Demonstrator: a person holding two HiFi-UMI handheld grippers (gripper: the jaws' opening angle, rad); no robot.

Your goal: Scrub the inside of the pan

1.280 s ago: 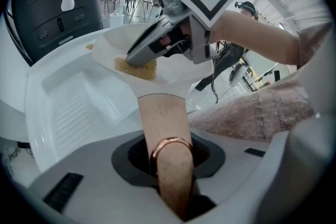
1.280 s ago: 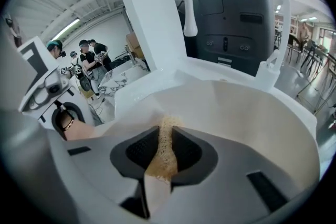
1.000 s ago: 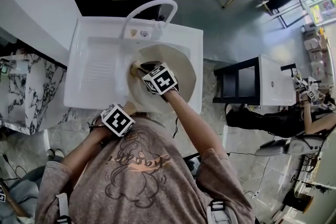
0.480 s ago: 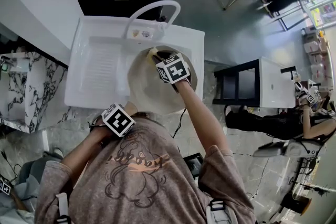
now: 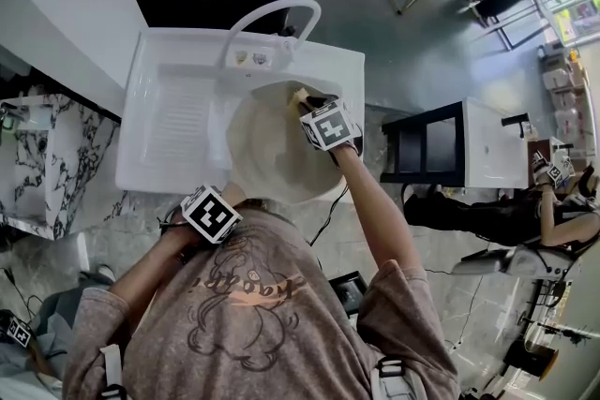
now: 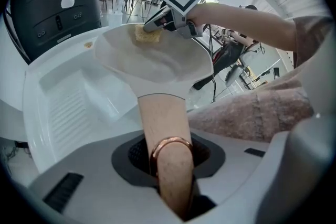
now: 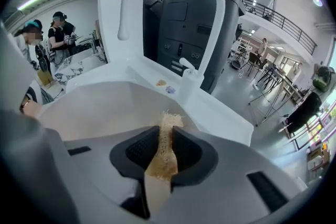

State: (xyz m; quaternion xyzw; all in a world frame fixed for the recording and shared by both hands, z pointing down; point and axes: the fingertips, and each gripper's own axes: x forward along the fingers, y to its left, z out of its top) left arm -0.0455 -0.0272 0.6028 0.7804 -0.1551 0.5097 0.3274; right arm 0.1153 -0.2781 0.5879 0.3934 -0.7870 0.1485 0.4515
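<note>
The pan (image 5: 272, 150), over the sink (image 5: 173, 122), appears rigid and probably slick, so grip its wooden handle (image 6: 161, 123), now clamped in the left hand-held gripper (image 6: 170, 153), while the right hand-held gripper (image 7: 164, 150) pinches the soft, compliant scrub pad (image 7: 168, 126) at the far inner wall.

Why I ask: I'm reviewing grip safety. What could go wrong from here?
The scrubbing pad in the right gripper sits near the far rim of the pan; one hard push could carry it over the edge toward the faucet. The left gripper holds only the handle, so pressure that far out might twist the pan in its jaws.
</note>
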